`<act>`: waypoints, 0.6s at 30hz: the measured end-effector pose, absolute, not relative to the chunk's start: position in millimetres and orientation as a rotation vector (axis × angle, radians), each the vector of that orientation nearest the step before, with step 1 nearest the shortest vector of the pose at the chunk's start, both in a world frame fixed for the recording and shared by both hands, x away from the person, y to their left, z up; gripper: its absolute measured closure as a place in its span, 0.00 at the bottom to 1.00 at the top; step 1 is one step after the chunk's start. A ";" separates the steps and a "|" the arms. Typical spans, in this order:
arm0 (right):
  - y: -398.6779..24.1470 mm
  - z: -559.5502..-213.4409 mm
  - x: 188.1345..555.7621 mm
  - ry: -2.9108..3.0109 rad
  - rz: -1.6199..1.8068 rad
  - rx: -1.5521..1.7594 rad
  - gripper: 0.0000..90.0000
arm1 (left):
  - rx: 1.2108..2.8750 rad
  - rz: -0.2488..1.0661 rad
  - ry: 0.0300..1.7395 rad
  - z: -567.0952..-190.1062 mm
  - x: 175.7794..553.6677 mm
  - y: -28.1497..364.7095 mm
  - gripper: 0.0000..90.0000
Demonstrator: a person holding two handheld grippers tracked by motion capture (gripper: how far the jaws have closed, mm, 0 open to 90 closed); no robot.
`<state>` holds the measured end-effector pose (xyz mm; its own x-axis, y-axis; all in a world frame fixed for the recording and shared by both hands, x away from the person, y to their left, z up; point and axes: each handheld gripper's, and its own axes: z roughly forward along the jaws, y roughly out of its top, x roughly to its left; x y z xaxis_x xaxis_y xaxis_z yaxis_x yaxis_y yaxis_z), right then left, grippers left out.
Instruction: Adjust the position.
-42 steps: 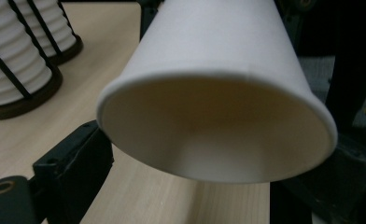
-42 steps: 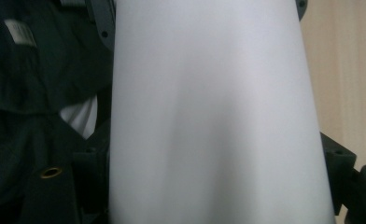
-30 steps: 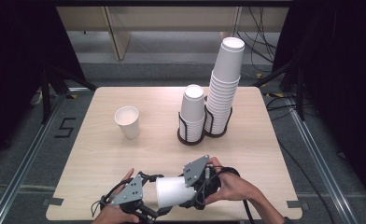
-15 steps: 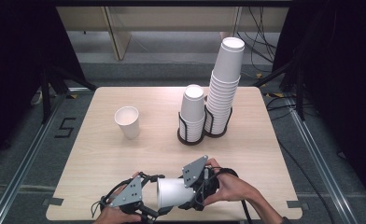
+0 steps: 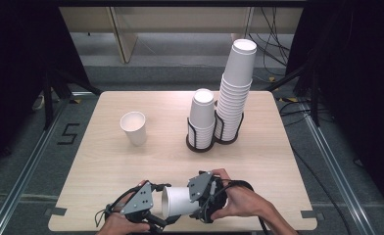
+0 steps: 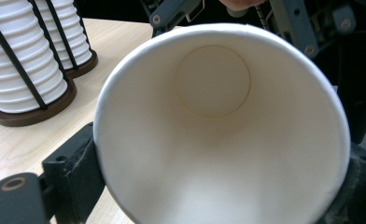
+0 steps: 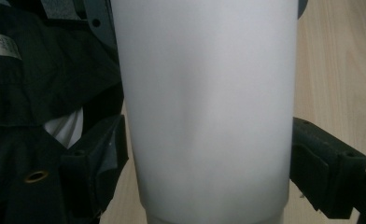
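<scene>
Paper cup [image 5: 178, 201] lying sideways, rim at nine o'clock pinched by just-closing left claw [image 5: 156, 215], body clamped by right claw [image 5: 203, 201].

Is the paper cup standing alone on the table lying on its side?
No, the lone cup stands upright with its open mouth up, left of the two cup stacks in their holders.

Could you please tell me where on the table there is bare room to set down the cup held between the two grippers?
Free: the table's left side around the lone upright cup, the middle strip between that cup and the held cup, and the right edge beside the cup racks. Crowded: the back right with both racks, and the near edge with both grippers.
</scene>
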<state>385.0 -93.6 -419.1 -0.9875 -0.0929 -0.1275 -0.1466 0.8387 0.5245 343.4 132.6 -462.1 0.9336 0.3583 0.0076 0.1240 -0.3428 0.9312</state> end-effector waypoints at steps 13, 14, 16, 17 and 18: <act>-94.1 -429.4 396.6 2.870 1.266 -0.120 0.26 | 1.616 0.250 0.443 -457.6 344.7 141.8 0.05; -93.9 -430.7 396.8 2.865 1.306 -0.100 0.26 | 1.598 0.247 0.444 -457.2 344.6 142.2 0.05; -94.4 -430.5 397.3 2.857 1.347 -0.102 0.26 | 1.588 0.250 0.446 -456.8 344.4 143.3 0.04; -95.0 -429.4 397.2 2.848 1.365 -0.099 0.26 | 1.581 0.246 0.455 -457.0 344.6 143.2 0.04; -95.8 -428.1 397.3 2.839 1.381 -0.094 0.26 | 1.578 0.250 0.459 -457.5 345.0 143.0 0.03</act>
